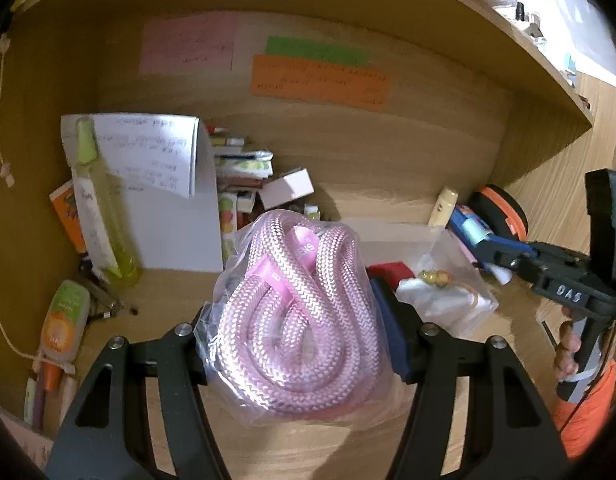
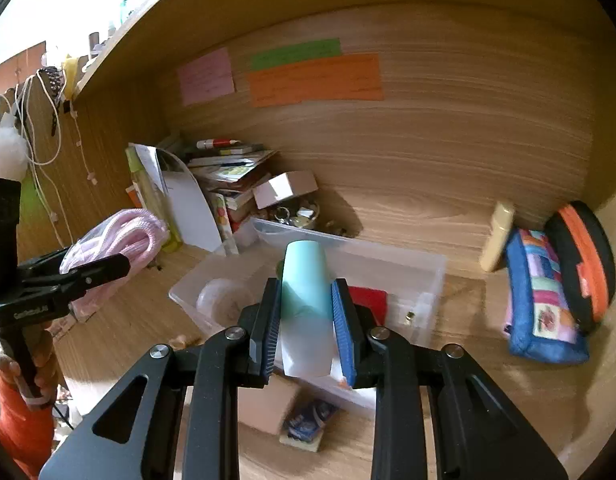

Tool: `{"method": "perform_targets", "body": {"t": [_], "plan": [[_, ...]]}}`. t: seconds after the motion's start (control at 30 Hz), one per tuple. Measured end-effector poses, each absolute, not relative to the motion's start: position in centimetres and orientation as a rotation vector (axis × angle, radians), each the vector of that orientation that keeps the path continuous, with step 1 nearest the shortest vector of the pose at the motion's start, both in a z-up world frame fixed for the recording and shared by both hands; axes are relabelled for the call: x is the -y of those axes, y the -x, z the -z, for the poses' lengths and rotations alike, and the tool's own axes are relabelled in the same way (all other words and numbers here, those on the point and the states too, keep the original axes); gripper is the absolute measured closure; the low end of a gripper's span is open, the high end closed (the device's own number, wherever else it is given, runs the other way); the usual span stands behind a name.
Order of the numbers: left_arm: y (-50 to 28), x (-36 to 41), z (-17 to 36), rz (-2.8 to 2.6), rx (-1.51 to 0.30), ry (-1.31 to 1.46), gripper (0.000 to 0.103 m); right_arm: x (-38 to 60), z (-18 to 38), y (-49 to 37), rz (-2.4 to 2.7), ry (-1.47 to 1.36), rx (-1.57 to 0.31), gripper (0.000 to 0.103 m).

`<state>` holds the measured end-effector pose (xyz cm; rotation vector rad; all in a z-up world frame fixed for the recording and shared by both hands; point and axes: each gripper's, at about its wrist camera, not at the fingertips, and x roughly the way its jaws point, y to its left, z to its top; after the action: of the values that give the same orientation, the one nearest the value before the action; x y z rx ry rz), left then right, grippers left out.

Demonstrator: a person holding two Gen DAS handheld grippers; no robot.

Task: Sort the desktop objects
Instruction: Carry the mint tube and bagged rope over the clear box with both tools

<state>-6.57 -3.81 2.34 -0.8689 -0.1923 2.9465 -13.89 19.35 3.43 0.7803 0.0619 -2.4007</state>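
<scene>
My left gripper point(image 1: 295, 320) is shut on a clear bag of coiled pink rope point(image 1: 299, 316) and holds it above the wooden desk; the bag also shows in the right wrist view point(image 2: 119, 244). My right gripper point(image 2: 305, 320) is shut on a pale mint tube point(image 2: 305, 304), held over a clear plastic bin point(image 2: 420, 280). The right gripper shows in the left wrist view point(image 1: 504, 250) at the right, over the same bin point(image 1: 408, 236).
A stack of books and papers point(image 2: 227, 176), a white box point(image 2: 285, 188) and a yellow-green bottle point(image 1: 99, 200) stand at the back left. A patchwork pouch point(image 2: 544, 304), an orange-black case point(image 2: 584, 264) and a cream bottle point(image 2: 496, 240) lie at the right. A small cardboard box point(image 2: 263, 404) sits near the front.
</scene>
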Motion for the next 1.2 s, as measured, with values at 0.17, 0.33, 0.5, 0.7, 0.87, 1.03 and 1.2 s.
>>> {"method": "perform_targets", "body": {"t": [0.17, 0.33, 0.5, 0.7, 0.87, 1.03, 1.2], "plan": [[8.4, 3.3, -2.4, -2.904, 0.212, 0.886, 0.040, -18.4, -3.5, 15.1, 2.393, -0.784, -0.060, 0.080], [10.8, 2.5, -1.8, -2.806, 0.257, 0.928, 0.040, -17.7, -3.0, 16.7, 2.389, -0.821, -0.046, 0.080], [13.0, 1.2, -1.0, -2.775, 0.230, 0.974, 0.040, -17.3, -1.4, 18.8, 2.377, -0.885, 0.000, 0.080], [15.5, -0.6, 0.4, -2.763, 0.152, 1.027, 0.040, -17.4, 0.5, 20.4, 2.405, -0.944, -0.006, 0.080], [17.4, -1.2, 1.8, -2.737, 0.160, 1.060, 0.040, -17.9, 1.8, 21.3, 2.404, -0.998, 0.033, 0.080], [18.6, -2.0, 3.0, -2.735, 0.104, 1.096, 0.040, -17.4, 2.5, 21.4, 2.418, -1.018, -0.006, 0.080], [18.8, -2.2, 3.5, -2.734, 0.079, 1.118, 0.040, -16.7, 3.1, 21.2, 2.428, -1.030, -0.069, 0.080]]}}
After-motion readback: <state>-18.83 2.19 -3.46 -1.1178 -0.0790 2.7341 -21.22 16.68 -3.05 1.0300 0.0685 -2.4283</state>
